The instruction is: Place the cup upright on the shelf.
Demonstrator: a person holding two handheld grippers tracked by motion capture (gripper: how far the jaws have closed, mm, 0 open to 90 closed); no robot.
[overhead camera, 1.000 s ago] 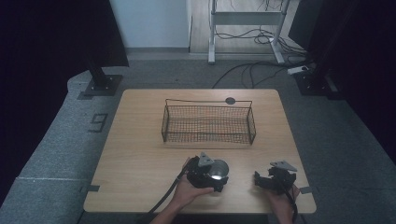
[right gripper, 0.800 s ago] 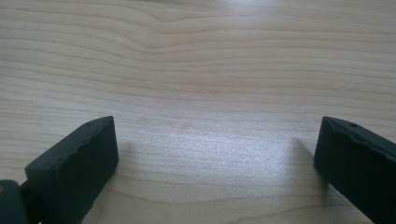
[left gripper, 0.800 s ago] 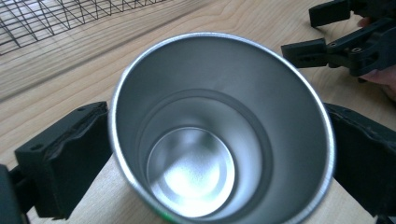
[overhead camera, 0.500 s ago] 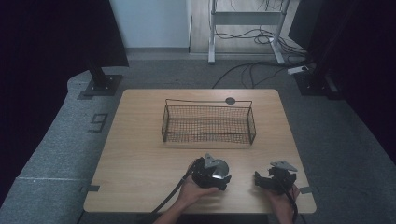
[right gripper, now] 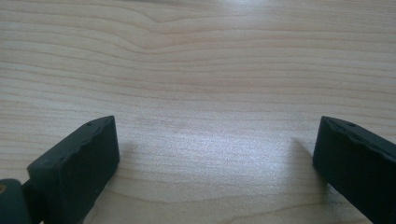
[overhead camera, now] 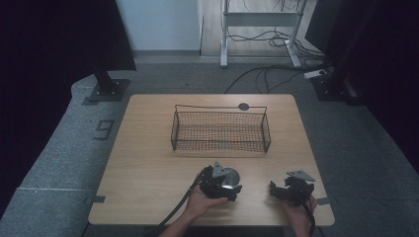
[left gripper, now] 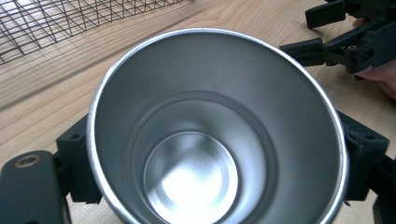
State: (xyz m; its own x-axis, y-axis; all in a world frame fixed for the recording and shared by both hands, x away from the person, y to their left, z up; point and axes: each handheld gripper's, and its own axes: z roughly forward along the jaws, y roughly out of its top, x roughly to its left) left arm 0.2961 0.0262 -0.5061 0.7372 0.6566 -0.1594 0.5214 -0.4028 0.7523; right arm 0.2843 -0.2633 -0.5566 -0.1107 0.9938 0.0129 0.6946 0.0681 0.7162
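A person seated at the near edge of a light wooden table [overhead camera: 148, 168] works two hand-held grippers, seen from the high view with both hands entering at the bottom. The left gripper [overhead camera: 220, 183], held in the left hand [overhead camera: 200, 203], is clamped on a shiny steel cup [left gripper: 217, 128], its black jaws pressing the cup's wall from either side; in the left gripper view the cup's open mouth faces the camera, showing its stepped, polished inside and round bottom. The cup sits at the table's near middle, between the person and a black wire basket [overhead camera: 220, 129] that stands toward the far side, well apart from the cup. The right gripper [overhead camera: 291, 190], in the right hand [overhead camera: 296, 212], is near the table's right front corner, just beside the cup-bearing gripper but not touching it; its jaws stand wide apart over bare wood grain in the right gripper view, holding nothing. A small dark disc [overhead camera: 243, 106] lies behind the basket
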